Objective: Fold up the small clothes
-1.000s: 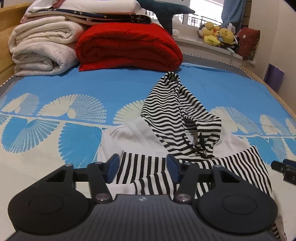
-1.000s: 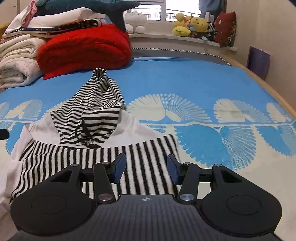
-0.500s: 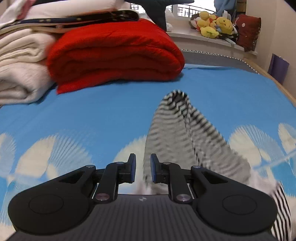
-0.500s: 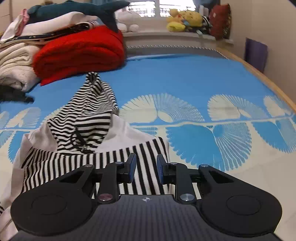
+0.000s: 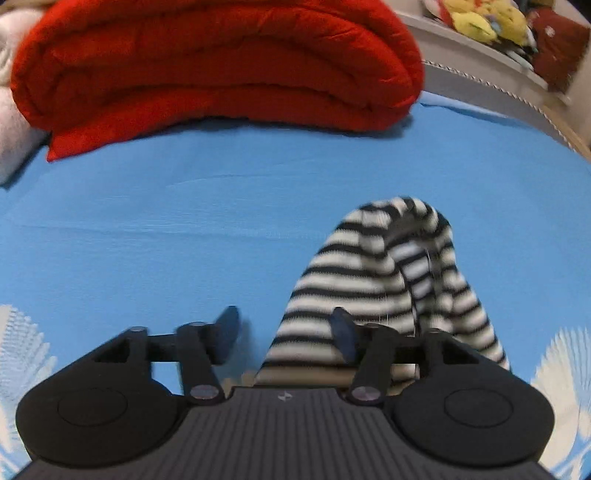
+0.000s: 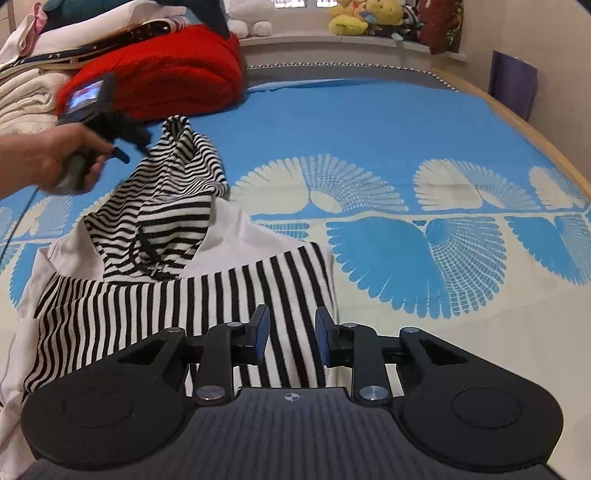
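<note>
A small white hooded top lies on the blue sheet, its black-and-white striped hood pointing away and a striped panel folded across the near side. My right gripper hovers low over that panel's right end. Its jaws are partly apart and opening, with striped cloth showing between them but not pinched. My left gripper is at the left edge of the hood, near its tip. Its jaws are opening too, and the pads press on nothing. A hand holds it, blurred.
A folded red quilt lies just beyond the hood, with white folded blankets to its left. Plush toys sit on the window ledge. The bed's wooden edge runs along the right, with a purple object beyond it.
My left gripper has swept from the near striped panel out to the hood's tip, its jaws narrowing and then spreading again. My right gripper stayed put and its jaws came closer together.
</note>
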`<state>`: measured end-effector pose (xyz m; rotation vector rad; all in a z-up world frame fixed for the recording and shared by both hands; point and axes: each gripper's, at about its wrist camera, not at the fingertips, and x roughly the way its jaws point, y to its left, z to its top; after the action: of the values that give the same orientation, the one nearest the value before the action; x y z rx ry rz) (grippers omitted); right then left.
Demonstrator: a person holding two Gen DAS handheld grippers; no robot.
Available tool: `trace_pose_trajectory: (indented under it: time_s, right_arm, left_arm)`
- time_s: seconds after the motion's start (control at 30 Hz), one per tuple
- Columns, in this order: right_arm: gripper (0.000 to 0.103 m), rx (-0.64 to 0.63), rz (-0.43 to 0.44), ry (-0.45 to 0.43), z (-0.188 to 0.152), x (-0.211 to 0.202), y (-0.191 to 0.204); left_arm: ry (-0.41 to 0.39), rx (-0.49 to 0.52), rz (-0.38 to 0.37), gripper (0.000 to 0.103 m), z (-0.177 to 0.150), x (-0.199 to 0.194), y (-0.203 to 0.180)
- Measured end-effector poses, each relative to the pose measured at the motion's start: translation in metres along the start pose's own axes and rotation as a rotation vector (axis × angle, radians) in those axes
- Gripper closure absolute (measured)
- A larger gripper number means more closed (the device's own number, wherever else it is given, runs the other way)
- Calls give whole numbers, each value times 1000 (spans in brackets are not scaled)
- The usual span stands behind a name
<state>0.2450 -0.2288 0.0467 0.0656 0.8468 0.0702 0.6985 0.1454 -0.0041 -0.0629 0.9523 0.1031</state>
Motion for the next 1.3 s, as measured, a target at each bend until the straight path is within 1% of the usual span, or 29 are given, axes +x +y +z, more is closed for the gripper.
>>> trace_pose_trajectory:
  time_s: [0.1,0.13,0.17,0.2,0.27,0.33,0.37,0.4,0.47,0.5,0.53,0.57,0.6,0.63,0.67,0.7,0.77,0.8,0.83,0.87,0.9,0.93,0.97,1.0,1.03,1.07,1.13,1.2,1.3]
  right_arm:
    - [72,0,1,10,0,3,0]
    - [72,5,-3,15,0,4,-1]
    - [72,7,-5,20,1,5,-2]
    - [72,6,-6,26,1,7,-2]
    - [72,12,-17,29,2,7,-4]
    - [72,18,-18,26,2,6,-5]
    - [72,18,-17,23,1,4,-5]
    - [72,17,-17,20,1,3,-5]
    - [72,23,-14,7,2,-3,-5]
    - [72,32,-13,-2,4,-6,-6]
    - [72,46,-11,-14,6,-11,-8]
    - [72,61,-8,-27,8,-15,-9]
    - [72,71,-5,-39,9,-19,-11]
    - [72,80,-3,-51,9,-22,-12]
    - [72,88,-4,-60,9,-25,-13]
    - [71,96,-6,-64,8,-27,-14]
    - [69,120,-4,-64,6,-29,-18]
    - [68,138,1,-66,5,-31,-20]
    - [68,155,11,-69,5,-32,-22]
    - [67,171,21,-70,5,-33,-24]
    - [66,191,34,-67,5,-33,-26]
    - [66,209,52,-66,5,-33,-26]
    - [64,222,72,-60,4,-32,-26]
    - [63,229,89,-47,3,-30,-23]
    - [63,233,107,-30,2,-26,-20]
    - [62,234,123,-9,0,-21,-17]
    - [60,220,138,43,-6,-10,-9]
    - [59,201,155,100,-12,2,0]
    - [59,190,166,181,-24,20,11]
  left_arm:
    - [-1,-26,-37,41,6,12,-3]
    - [3,-15,-55,57,5,15,-5]
    - [4,17,-58,99,2,16,-8]
    - [-3,47,-40,101,-2,14,-13]
    - [-60,99,-25,102,-8,-3,-17]
    - [-128,123,-64,102,-16,-35,-17]
    - [-166,129,-92,102,-25,-56,-16]
    - [-199,161,-120,102,-38,-77,-18]
    - [-277,263,-172,102,-77,-127,-25]
    - [-303,311,-211,102,-101,-155,-26]
    - [-322,366,-265,102,-132,-189,-27]
    - [-339,409,-300,102,-161,-217,-26]
    - [-339,444,-339,102,-193,-245,-22]
    - [-310,470,-395,102,-229,-274,-14]
    - [-262,484,-435,102,-259,-294,-3]
    - [-190,489,-464,102,-290,-312,7]
    - [-39,504,-500,97,-342,-340,31]
    - [-19,493,-494,97,-356,-352,41]
    - [-11,456,-471,96,-363,-363,52]
    - [-7,358,-432,93,-363,-372,66]
    - [-15,261,-414,88,-360,-377,77]
    - [-29,132,-408,76,-357,-381,88]
    - [-34,24,-393,69,-353,-378,97]
    - [-27,-62,-375,68,-351,-372,102]
    - [-3,-141,-357,68,-348,-361,105]
    - [38,-204,-345,68,-346,-347,110]
    - [138,-300,-334,68,-345,-321,108]
    - [181,-354,-357,68,-344,-304,102]
    - [240,-413,-353,67,-339,-275,96]
